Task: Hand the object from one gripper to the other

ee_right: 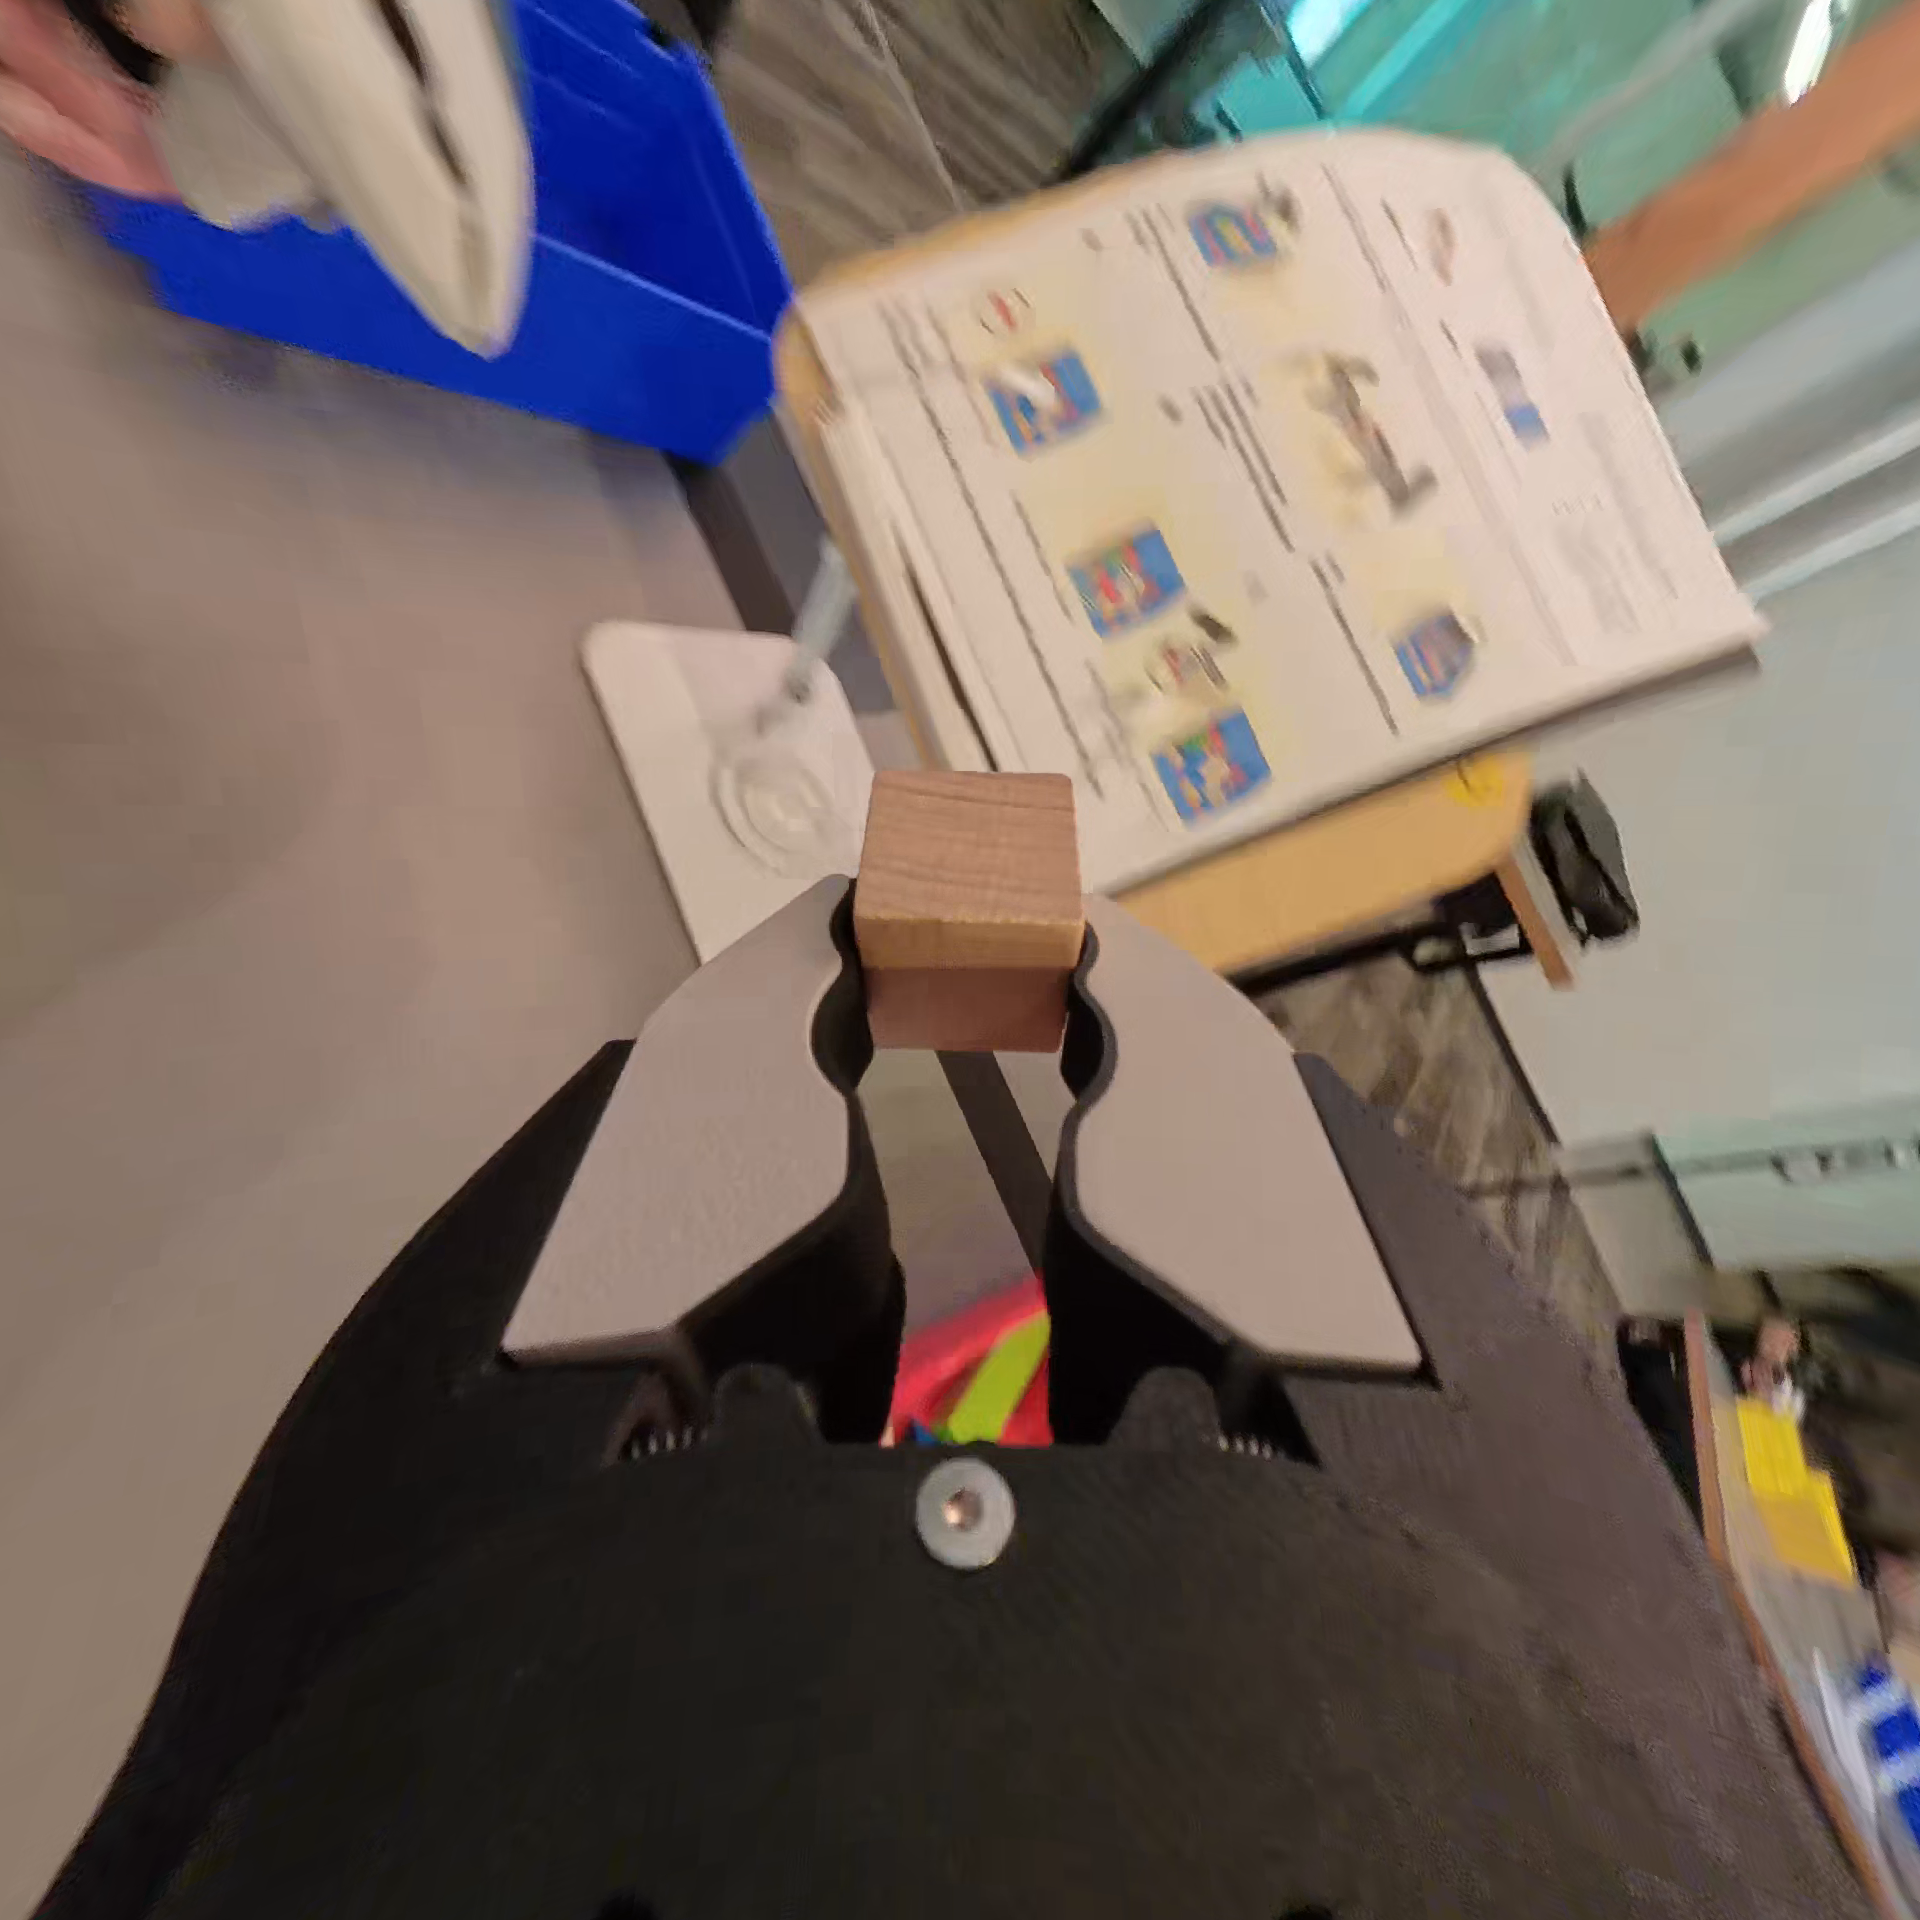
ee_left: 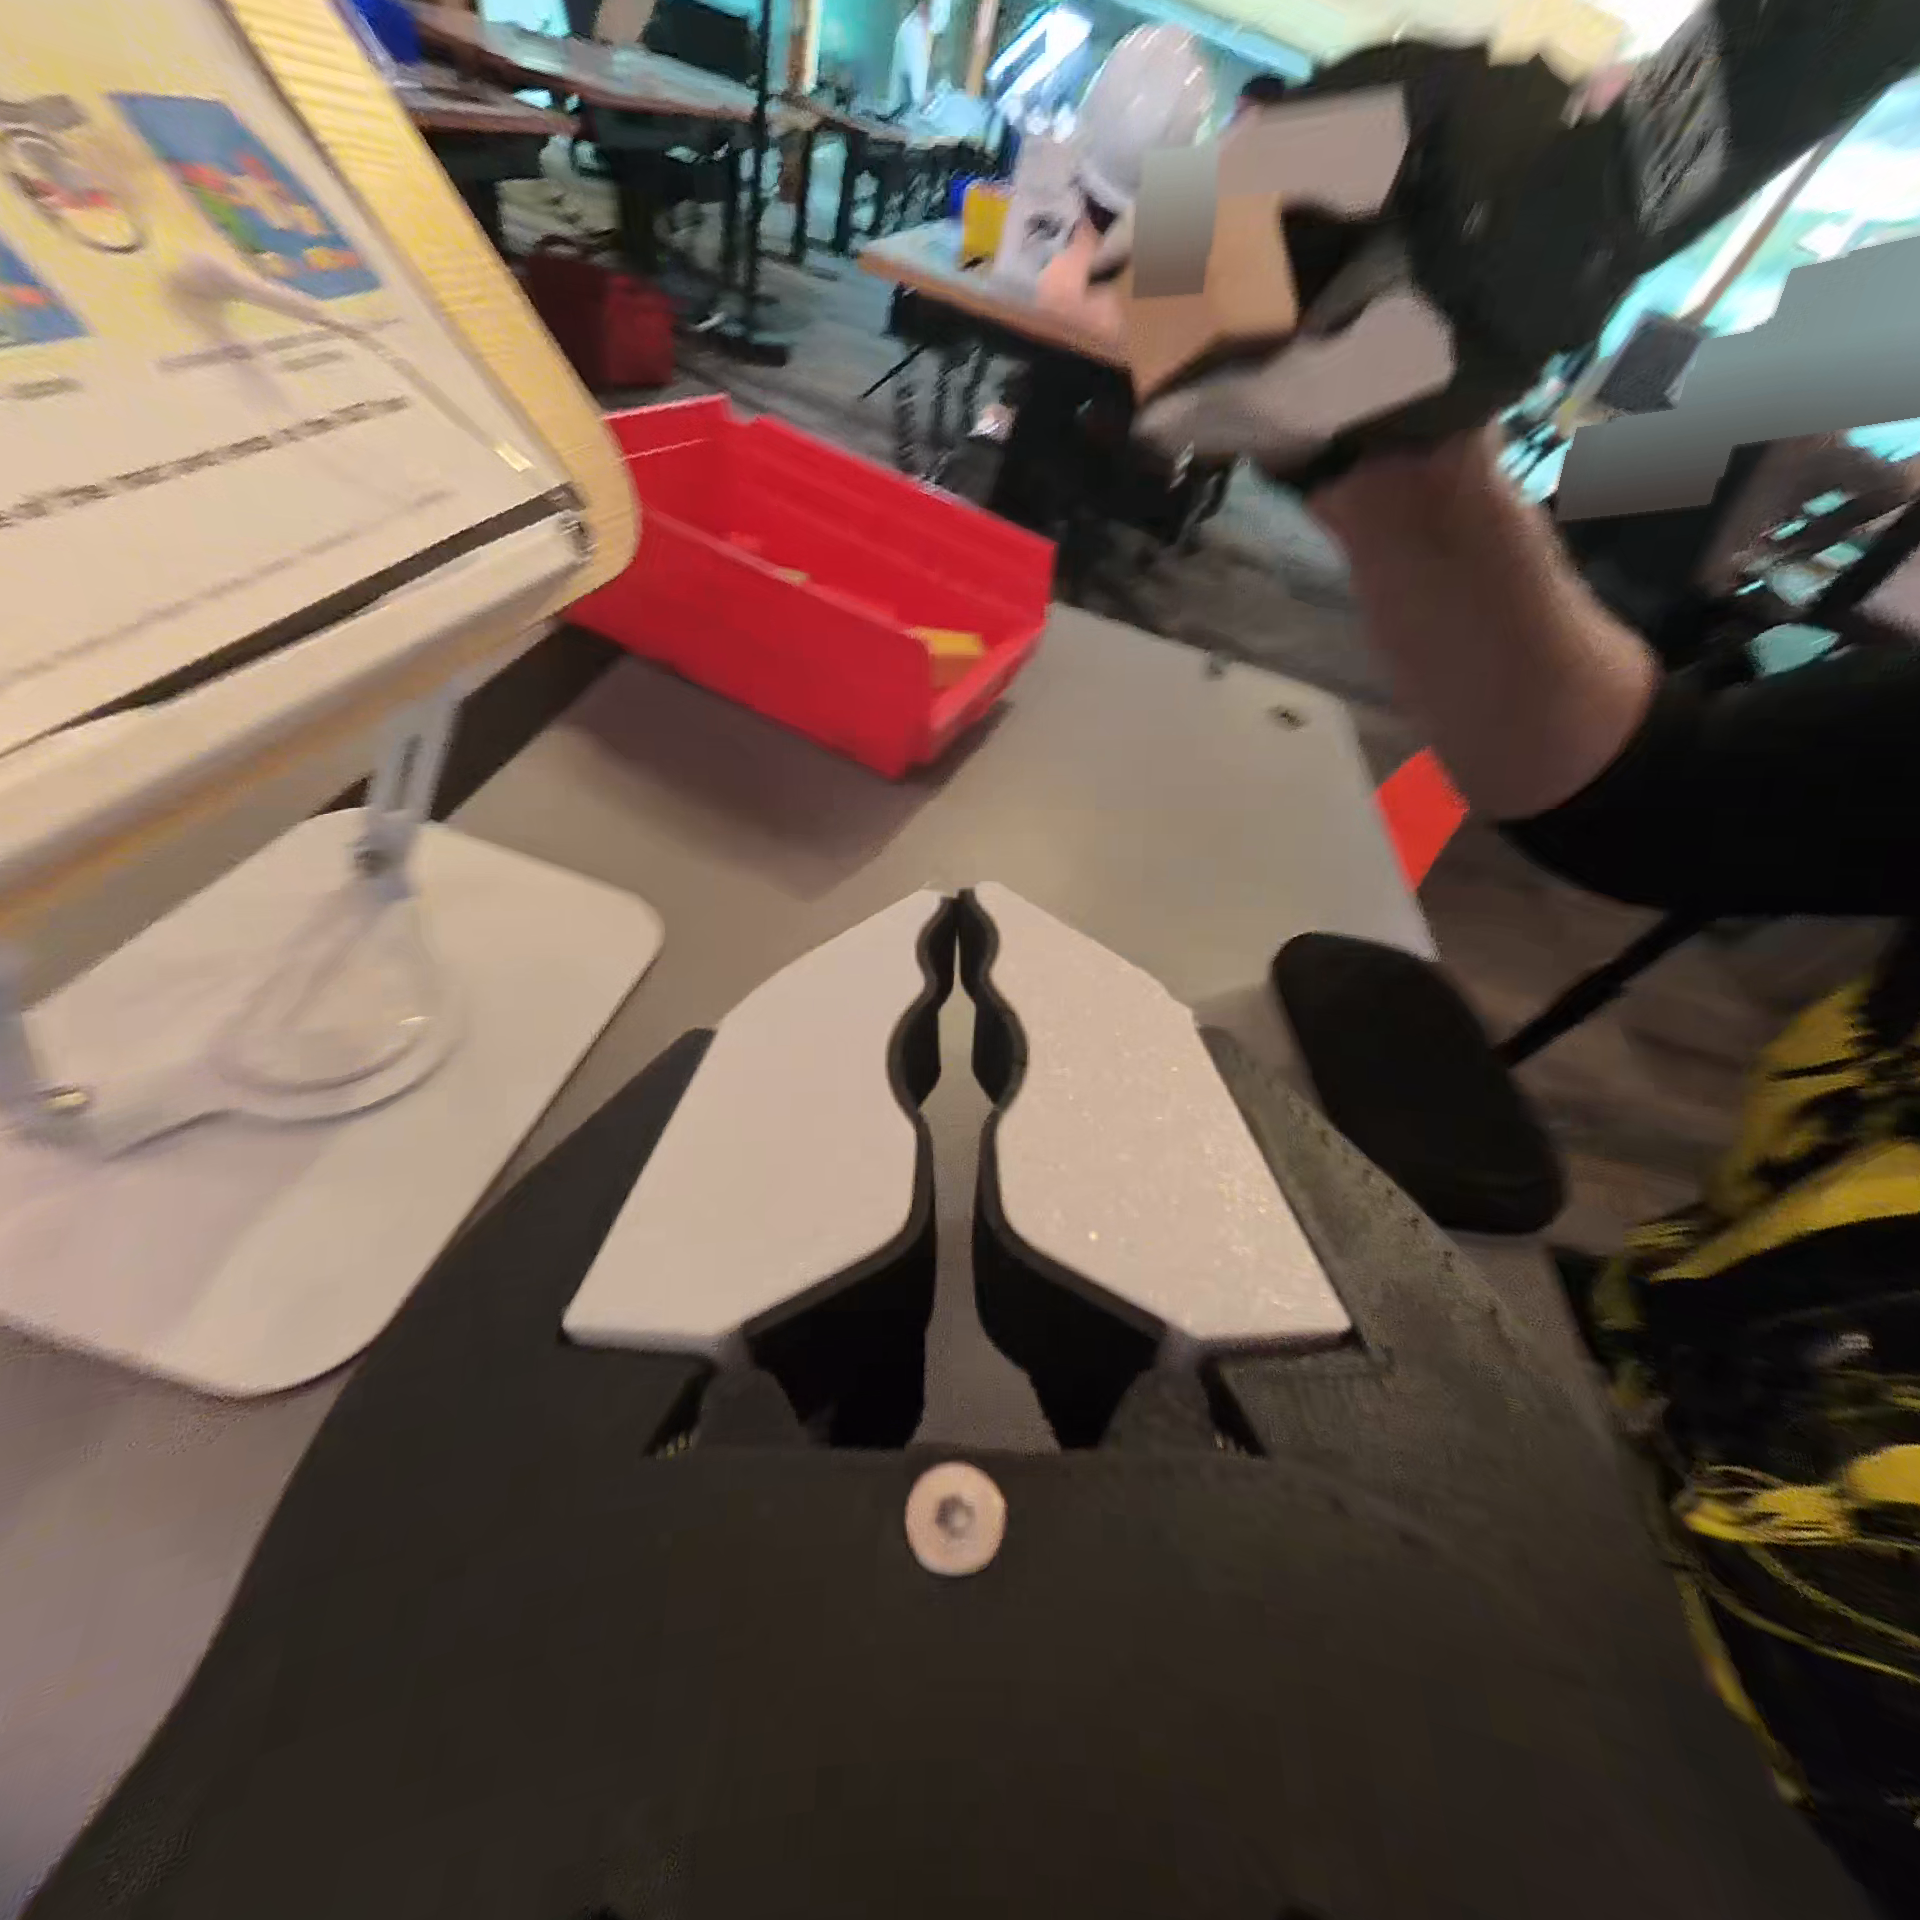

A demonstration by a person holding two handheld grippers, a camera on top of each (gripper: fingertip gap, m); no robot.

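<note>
My right gripper (ee_right: 969,940) is shut on a plain wooden cube (ee_right: 971,904); both pads press its sides and it is held in the air above the grey table's edge. In the left wrist view the right gripper (ee_left: 1340,291) shows at the upper right, blurred, with the cube (ee_left: 1236,301) between its fingers, held by a hand. My left gripper (ee_left: 958,899) is shut with nothing between its pads, low over the grey table (ee_left: 1091,810). It also shows in the right wrist view (ee_right: 457,187) at the upper left, its fingers together.
A red bin (ee_left: 831,582) holding a few blocks stands on the table behind the left gripper. A blue bin (ee_right: 623,291) stands at the far side. A tilted stand with instruction sheets (ee_right: 1247,468) rests on a white base plate (ee_left: 312,1091). A person's arm (ee_left: 1507,623) is at the right. About 20 cm separates my left fingertips from my right.
</note>
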